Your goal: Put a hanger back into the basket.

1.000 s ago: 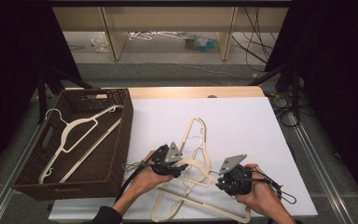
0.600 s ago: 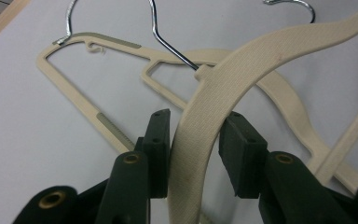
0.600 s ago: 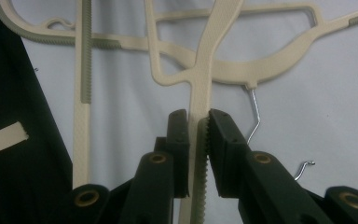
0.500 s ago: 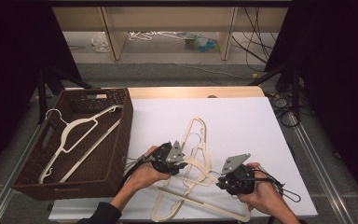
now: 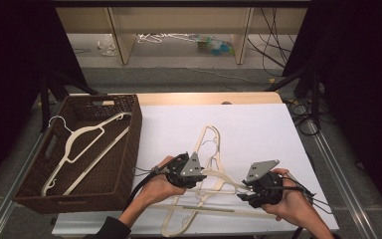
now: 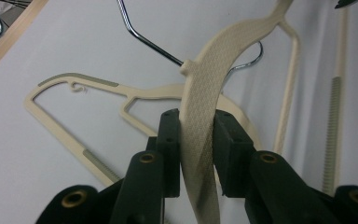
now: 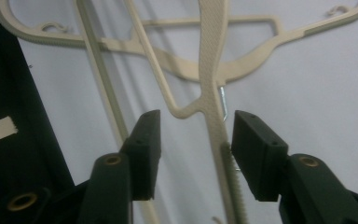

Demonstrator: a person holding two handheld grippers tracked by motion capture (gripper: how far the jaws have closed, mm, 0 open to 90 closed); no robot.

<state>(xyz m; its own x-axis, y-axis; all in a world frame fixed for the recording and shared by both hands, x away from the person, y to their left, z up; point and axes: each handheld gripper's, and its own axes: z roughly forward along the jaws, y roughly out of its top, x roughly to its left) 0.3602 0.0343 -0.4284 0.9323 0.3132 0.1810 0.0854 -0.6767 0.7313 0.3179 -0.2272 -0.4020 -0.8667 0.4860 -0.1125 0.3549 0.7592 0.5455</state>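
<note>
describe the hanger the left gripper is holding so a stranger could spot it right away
On the white table, right of the brown basket, cream hangers lie in a heap. The held hanger is the lifted one, its arm pinched in the left gripper; the others lie flat.

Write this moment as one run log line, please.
left gripper: closing on cream hanger | right gripper: just opened, hanger between jaws | basket: one hanger

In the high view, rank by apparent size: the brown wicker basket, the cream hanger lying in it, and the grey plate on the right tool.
1. Brown wicker basket, clearly the largest.
2. Cream hanger inside it, spanning most of the basket's length.
3. Grey plate on the right tool, by far the smallest.
</note>
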